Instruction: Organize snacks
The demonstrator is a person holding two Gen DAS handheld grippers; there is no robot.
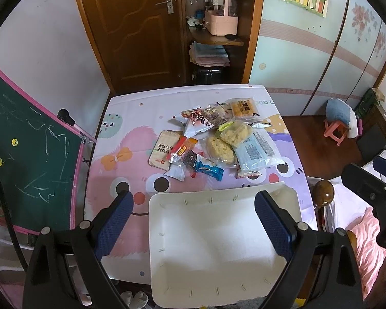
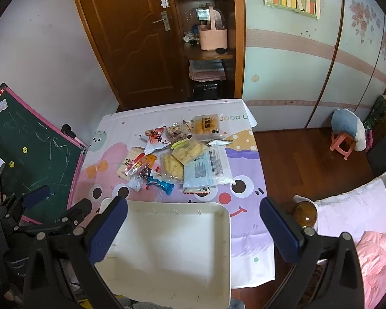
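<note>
Left wrist view: the left tool (image 1: pixel 193 221) hovered with jaws spread wide and nothing between them, above the shallow white rectangular plastic tray (image 1: pixel 218 291). The tray sat empty at the near edge of the desk under a pastel cartoon-print cloth (image 1: pixel 121 118), presumably placed close to receive items. Beyond it, mid-desk, lay the loose heap of wrapped snack packets (image 1: pixel 218 136), none yet sorted. Right wrist view: the right tool (image 2: pixel 193 228) was likewise wide open and empty, poised over the tray's right rim.
</note>
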